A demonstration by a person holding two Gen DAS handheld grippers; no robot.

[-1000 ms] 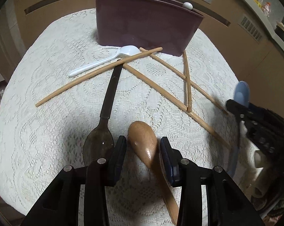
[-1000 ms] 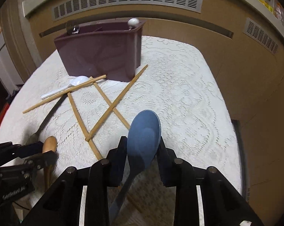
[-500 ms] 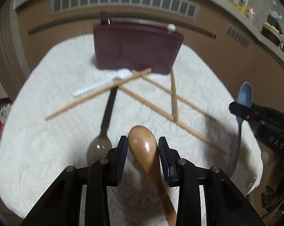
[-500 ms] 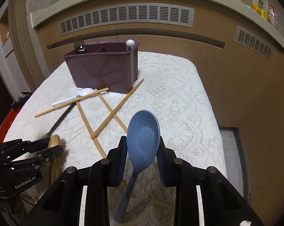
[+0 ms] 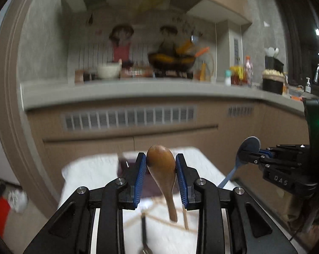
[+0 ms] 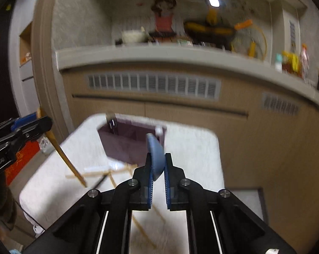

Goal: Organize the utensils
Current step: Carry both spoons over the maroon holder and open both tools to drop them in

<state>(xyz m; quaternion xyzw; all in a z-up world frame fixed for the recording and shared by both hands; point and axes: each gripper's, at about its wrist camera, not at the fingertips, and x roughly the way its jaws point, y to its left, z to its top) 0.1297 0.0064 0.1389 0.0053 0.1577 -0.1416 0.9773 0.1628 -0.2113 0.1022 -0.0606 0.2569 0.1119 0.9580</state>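
My left gripper is shut on a wooden spoon, held high above the table with its handle hanging down. My right gripper is shut on a blue spoon, now turned edge-on. The purple utensil holder stands at the table's far end, below and ahead of the right gripper. Chopsticks, a white spoon and a dark spoon lie on the lace tablecloth. In the right wrist view the left gripper and the wooden spoon's handle show at left.
A wood-panelled counter front with vent grilles rises behind the table. Its top carries bowls, bottles and a dark pan. The floor drops away on both sides of the table. The right gripper is at right in the left wrist view.
Both grippers have lifted well above the table with their spoons and tilted up toward the counter. The blue spoon has rotated edge-on in the right gripper.
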